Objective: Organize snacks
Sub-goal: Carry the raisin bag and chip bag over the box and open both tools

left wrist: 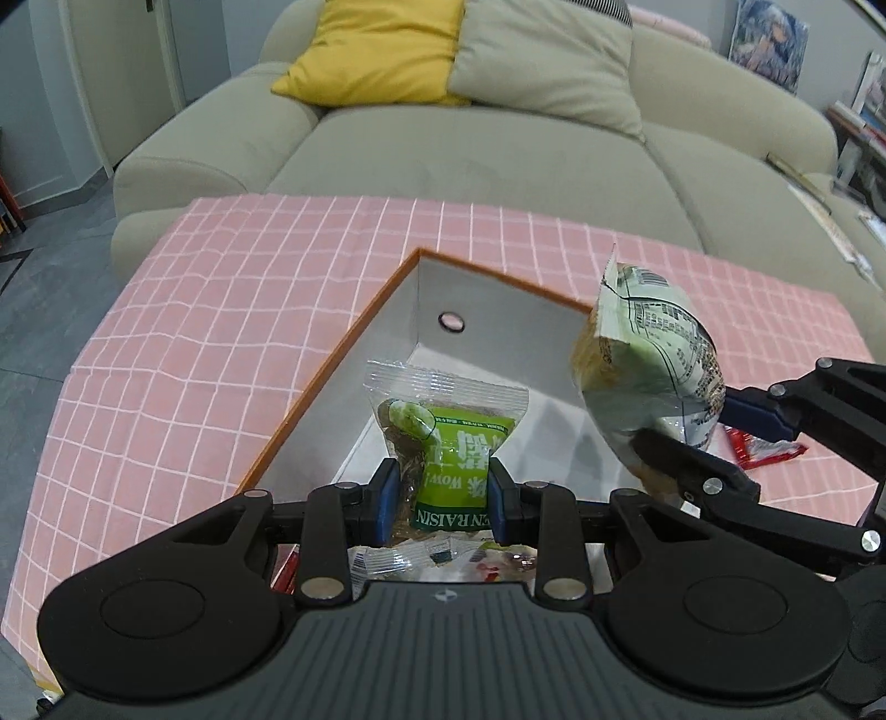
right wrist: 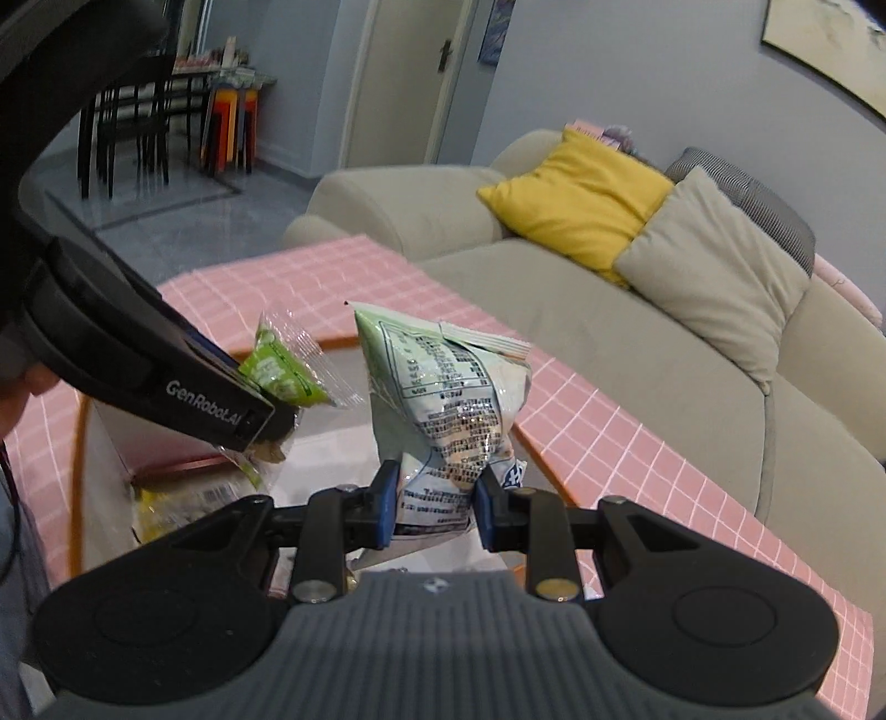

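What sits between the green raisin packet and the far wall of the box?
Nothing: in the left wrist view, only bare white box floor lies between the green raisin packet, clamped in the left gripper, and the far wall of the orange-rimmed box.

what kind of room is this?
Likely a home living room: a beige sofa with a yellow cushion, a low table under a pink checked cloth, dining chairs further back.
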A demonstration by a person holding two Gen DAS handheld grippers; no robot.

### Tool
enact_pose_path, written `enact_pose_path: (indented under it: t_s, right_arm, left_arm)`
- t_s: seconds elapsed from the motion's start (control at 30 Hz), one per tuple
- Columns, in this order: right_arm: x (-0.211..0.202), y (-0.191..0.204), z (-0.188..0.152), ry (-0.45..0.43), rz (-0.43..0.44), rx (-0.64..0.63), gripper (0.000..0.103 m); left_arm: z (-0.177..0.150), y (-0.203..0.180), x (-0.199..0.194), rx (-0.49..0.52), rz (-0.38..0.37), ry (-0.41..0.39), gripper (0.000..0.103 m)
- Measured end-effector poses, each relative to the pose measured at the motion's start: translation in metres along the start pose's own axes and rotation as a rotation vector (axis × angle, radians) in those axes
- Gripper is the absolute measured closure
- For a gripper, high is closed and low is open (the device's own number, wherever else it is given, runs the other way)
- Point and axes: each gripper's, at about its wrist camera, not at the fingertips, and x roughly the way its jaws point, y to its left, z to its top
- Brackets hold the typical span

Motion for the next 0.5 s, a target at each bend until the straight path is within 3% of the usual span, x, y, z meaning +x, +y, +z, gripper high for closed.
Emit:
enact_pose_path:
  t_s: [0.5]
  right_arm:
    - [0.069, 0.008, -0.011, 0.163, -0.011, -0.097, 0.078]
  left_arm:
    - [0.002, 0.001, 0.057, 0.060, 0.010, 0.109, 0.068]
